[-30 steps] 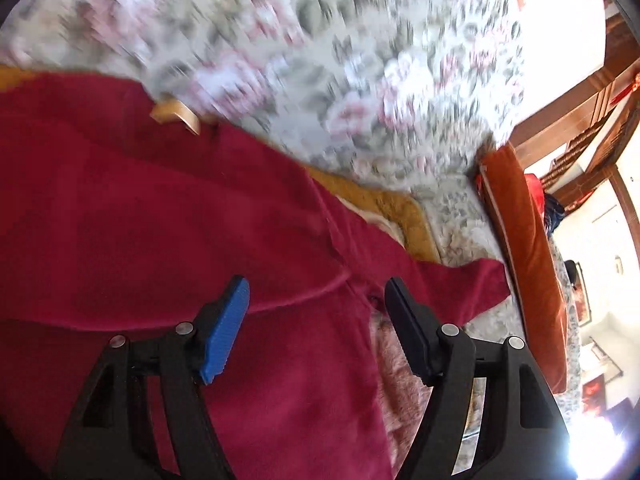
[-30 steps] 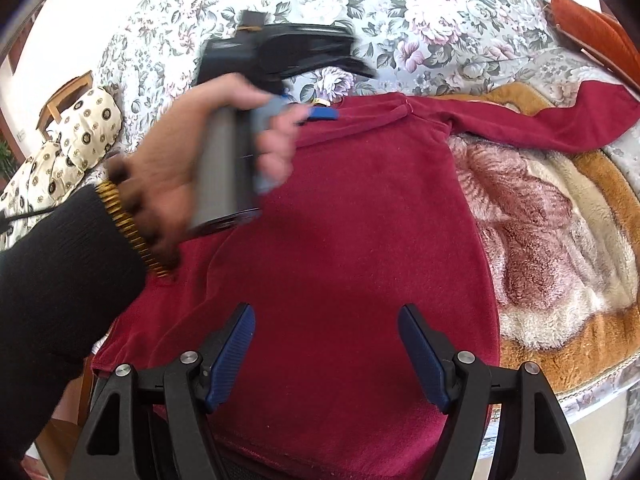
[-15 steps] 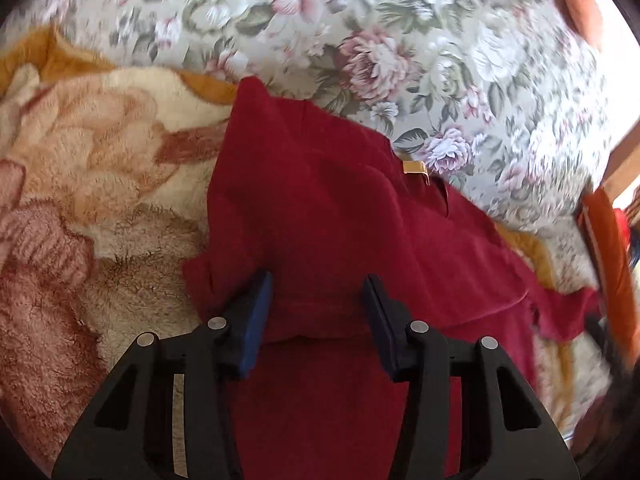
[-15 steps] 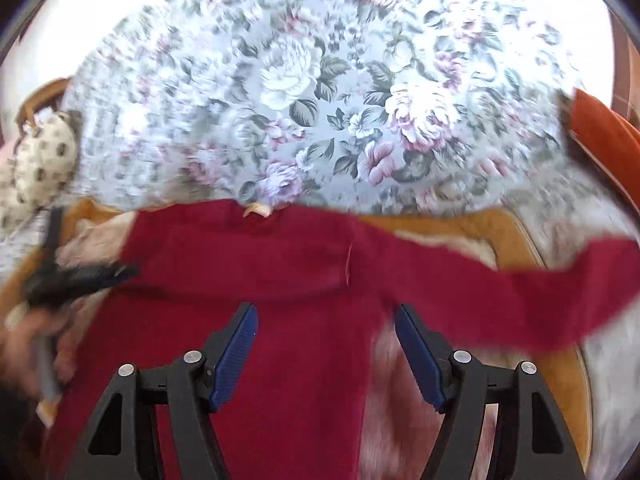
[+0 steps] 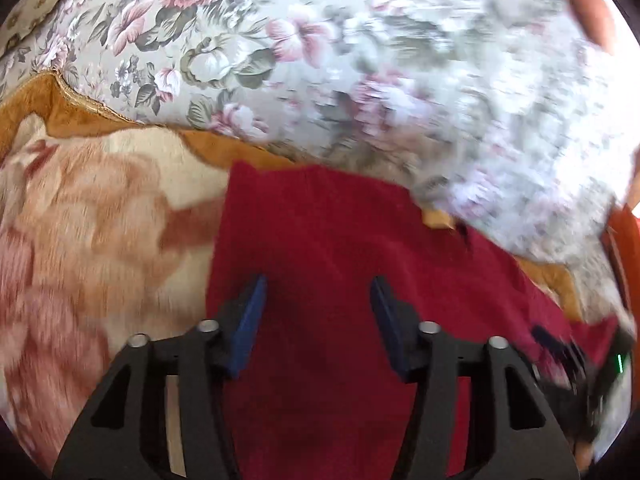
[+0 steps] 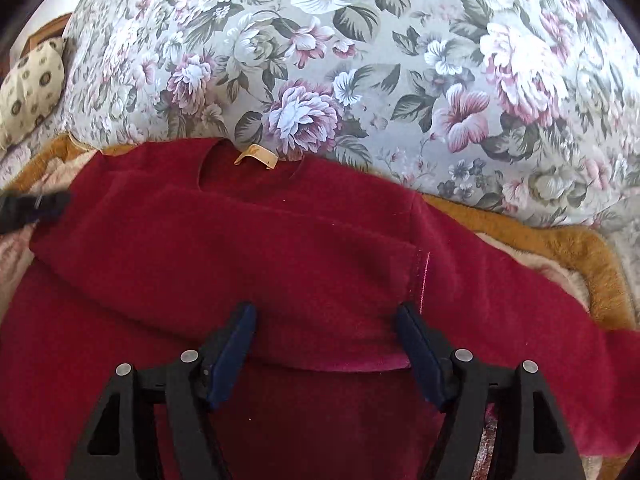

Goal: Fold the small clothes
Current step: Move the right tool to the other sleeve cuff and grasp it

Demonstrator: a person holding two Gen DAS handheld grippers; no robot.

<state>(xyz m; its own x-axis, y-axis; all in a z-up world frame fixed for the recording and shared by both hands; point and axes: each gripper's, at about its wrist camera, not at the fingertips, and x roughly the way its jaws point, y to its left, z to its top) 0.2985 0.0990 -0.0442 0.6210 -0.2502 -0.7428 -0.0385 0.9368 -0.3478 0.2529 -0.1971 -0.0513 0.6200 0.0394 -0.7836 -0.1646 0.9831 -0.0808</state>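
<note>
A dark red sweater point(image 6: 312, 248) lies flat on a plush blanket, its neckline with a tan label point(image 6: 256, 157) at the far side. One side is folded over the body, and a sleeve runs off to the right. My right gripper point(image 6: 326, 314) hangs open just above the folded edge. My left gripper point(image 5: 320, 294) hovers over the sweater point(image 5: 328, 240) near its left edge. Its jaws are opening, red fabric lies below them, and the pads press on nothing. In the right wrist view the left gripper point(image 6: 32, 208) shows as a dark blur at the left edge.
A plush tan and pink blanket point(image 5: 100, 220) lies under the sweater, with its orange border point(image 6: 560, 236) showing at the right. A floral bedspread point(image 6: 360, 60) rises behind. A spotted cushion point(image 6: 28, 84) sits far left and an orange pillow point(image 5: 588, 12) at the upper right.
The left gripper has swung to the sweater's left edge, its jaws narrowing over a fold and then widening. The right gripper has moved in toward the neckline and stayed open.
</note>
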